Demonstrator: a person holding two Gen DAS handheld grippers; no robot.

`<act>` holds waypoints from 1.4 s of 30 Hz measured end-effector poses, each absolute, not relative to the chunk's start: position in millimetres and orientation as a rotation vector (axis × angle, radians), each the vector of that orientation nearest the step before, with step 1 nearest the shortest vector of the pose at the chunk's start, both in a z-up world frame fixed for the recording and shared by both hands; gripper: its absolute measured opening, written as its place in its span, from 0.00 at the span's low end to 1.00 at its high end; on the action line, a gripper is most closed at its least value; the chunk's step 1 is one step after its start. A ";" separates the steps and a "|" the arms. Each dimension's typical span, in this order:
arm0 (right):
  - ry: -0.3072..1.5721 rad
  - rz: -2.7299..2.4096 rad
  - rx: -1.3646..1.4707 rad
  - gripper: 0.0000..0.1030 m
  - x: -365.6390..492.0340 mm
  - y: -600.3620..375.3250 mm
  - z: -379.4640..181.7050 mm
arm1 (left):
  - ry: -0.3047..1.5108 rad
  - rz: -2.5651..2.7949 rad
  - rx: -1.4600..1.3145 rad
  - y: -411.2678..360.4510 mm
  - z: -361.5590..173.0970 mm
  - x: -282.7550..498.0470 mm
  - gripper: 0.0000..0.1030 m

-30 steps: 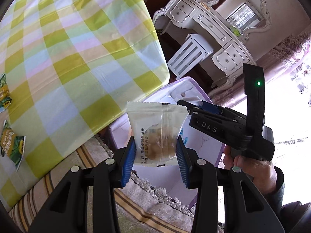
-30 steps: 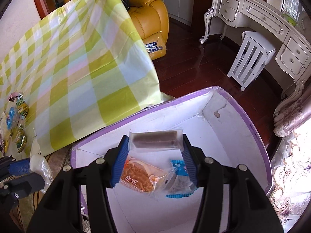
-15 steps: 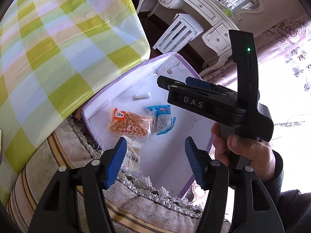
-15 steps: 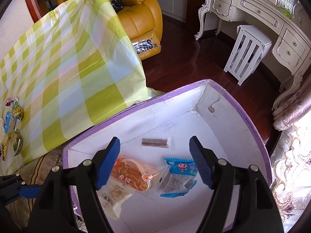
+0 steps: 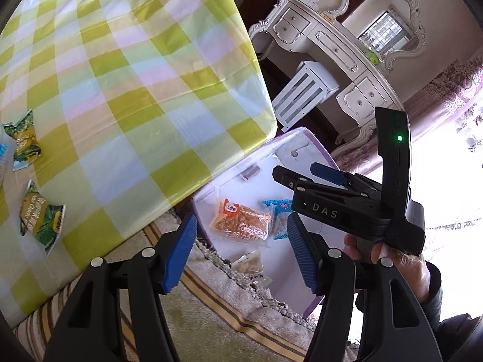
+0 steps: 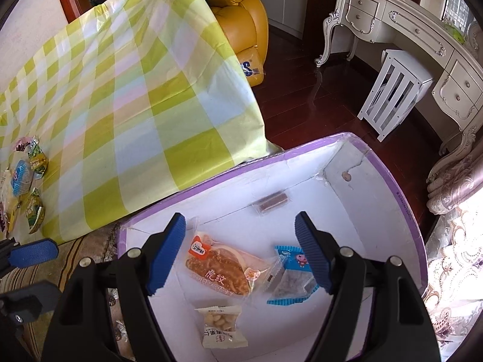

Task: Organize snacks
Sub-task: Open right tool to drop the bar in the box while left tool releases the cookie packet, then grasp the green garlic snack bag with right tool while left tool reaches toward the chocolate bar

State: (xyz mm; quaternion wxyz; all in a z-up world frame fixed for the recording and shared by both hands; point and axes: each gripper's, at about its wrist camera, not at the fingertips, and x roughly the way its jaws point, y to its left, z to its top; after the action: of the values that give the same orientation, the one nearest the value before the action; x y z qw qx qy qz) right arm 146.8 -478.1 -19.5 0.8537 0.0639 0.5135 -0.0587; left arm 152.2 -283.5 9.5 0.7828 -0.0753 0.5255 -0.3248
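Left tool (image 5: 241, 250): I see its blue pads spread apart, holding nothing, above the near rim of the white purple-edged box (image 6: 404, 199).
Right tool (image 6: 241, 253): pads apart, empty, over the box interior.
Box contents: orange-labelled clear pastry packet (image 6: 223, 267) at centre; blue-and-clear snack packet (image 6: 289, 280) at 3 o'clock; white nut packet (image 6: 222, 325) at 6 o'clock; slim brown bar (image 6: 271, 203) at 12 o'clock.
Bench: green snack packets (image 5: 39, 220) lie on the yellow-green checked cloth (image 5: 126, 84).

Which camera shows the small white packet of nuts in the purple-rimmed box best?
The right wrist view: the small white packet of nuts lies whole, print readable. The left wrist view shows it smaller, angled, near the box's edge.
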 end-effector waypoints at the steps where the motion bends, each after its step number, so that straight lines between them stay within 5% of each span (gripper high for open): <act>1: 1.080 -0.102 0.133 0.74 147.4 -472.2 -18.0 | 1.115 -0.680 -0.167 -275.8 11.8 154.0 0.59; 24: 1.147 0.308 -0.032 0.74 165.5 -300.4 -0.1 | 0.902 -0.102 -0.428 18.1 17.5 114.5 0.49; 42: 1.194 0.421 -0.191 0.74 191.5 -217.0 -21.8 | 1.004 -0.058 -0.310 42.4 -10.9 152.7 0.45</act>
State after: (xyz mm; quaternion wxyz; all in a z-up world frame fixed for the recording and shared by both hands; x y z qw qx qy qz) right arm 191.5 -217.0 -21.8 0.8021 -0.0890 0.5569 0.1964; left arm 152.7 42.4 -10.9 0.8647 -0.1481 0.4792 -0.0276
